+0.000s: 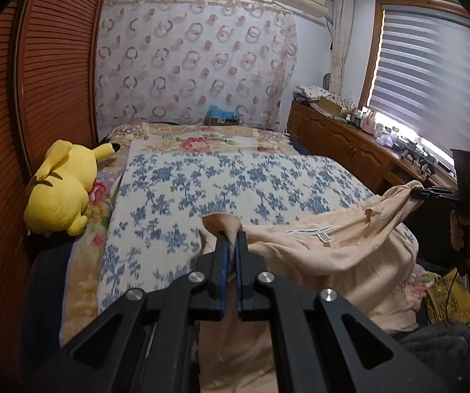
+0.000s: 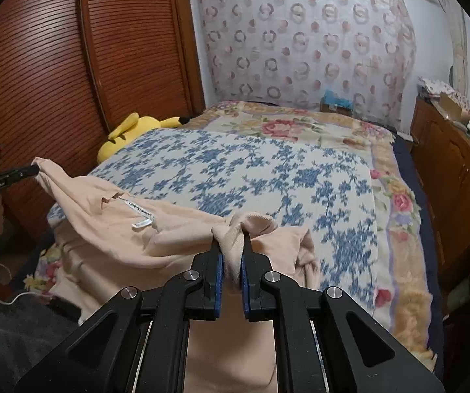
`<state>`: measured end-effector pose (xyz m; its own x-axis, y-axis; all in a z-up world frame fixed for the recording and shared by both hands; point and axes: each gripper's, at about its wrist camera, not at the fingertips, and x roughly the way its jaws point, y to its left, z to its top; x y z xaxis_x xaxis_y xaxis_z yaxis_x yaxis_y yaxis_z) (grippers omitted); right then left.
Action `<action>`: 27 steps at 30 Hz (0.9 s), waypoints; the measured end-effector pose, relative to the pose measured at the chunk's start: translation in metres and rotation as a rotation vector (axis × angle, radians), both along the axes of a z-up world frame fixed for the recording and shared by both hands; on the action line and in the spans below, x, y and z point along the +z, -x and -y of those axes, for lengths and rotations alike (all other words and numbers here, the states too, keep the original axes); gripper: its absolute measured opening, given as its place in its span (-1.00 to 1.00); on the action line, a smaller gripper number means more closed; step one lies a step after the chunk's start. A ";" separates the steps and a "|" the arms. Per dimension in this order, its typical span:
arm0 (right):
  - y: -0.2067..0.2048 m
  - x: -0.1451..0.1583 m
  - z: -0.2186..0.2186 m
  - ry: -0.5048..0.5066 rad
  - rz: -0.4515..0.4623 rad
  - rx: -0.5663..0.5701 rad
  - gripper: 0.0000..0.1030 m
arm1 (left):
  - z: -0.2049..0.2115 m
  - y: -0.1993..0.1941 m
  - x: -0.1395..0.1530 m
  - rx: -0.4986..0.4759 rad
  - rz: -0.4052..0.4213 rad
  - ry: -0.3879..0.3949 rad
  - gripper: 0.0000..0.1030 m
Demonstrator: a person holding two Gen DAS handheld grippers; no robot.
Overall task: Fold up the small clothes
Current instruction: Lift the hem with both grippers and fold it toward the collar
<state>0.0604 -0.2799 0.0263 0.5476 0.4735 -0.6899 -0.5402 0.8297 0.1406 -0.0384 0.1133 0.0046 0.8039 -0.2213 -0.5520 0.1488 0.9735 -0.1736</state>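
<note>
Garment: peach garment [image 1: 333, 249] is held up between both grippers, its lower part draped over the near edge of the bed [image 1: 222, 177].
Left gripper [image 1: 230, 234]: fingers clamped tight on a bunched corner.
Right gripper [image 2: 231, 245]: fingers nearly closed, pinching a thicker wad of fabric.
Risk: the small pinches could slip (cloth sags between them), so it may land creased.
</note>
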 end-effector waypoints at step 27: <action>0.034 -0.019 0.021 0.090 -0.092 0.024 -0.72 | 0.029 -0.030 -0.012 -0.086 -0.077 -0.022 -0.17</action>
